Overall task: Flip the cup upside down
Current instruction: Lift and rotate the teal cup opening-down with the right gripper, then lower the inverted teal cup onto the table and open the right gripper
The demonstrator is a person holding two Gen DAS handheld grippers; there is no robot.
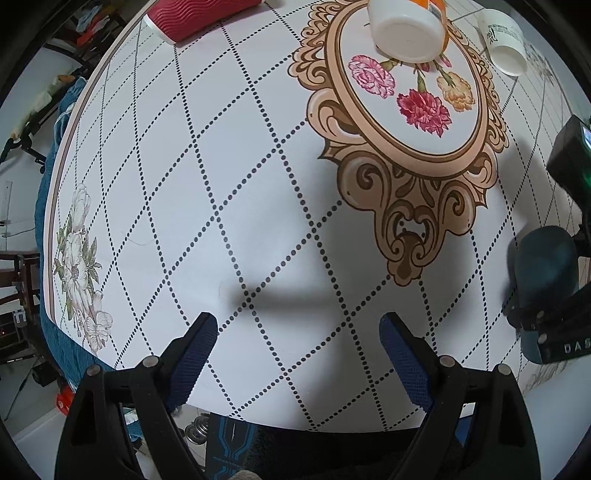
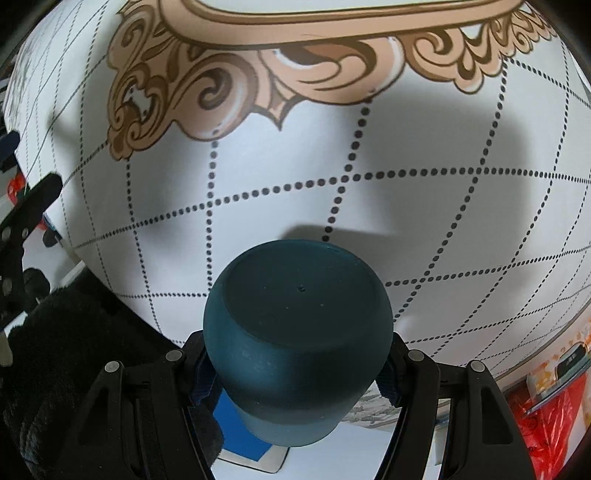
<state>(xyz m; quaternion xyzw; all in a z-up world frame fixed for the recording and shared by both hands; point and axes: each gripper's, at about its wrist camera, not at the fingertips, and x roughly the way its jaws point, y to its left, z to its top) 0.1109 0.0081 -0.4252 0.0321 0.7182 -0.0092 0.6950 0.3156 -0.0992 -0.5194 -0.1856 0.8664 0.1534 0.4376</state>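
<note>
My right gripper (image 2: 295, 365) is shut on a dark teal cup (image 2: 295, 328). The cup's flat bottom faces the camera and the table ahead, and its mouth points back toward the gripper. It is held above the white patterned table (image 2: 369, 206), casting a shadow there. The cup also shows in the left wrist view (image 1: 543, 273) at the right edge, in the right gripper (image 1: 546, 328). My left gripper (image 1: 299, 354) is open and empty, low over the table's near edge.
At the far side of the table stand an upturned white cup (image 1: 406, 33) with an orange container behind it, a small white paper cup (image 1: 504, 40), and a red ribbed cup (image 1: 195, 16) lying on its side. A floral oval medallion (image 1: 402, 92) is printed mid-table.
</note>
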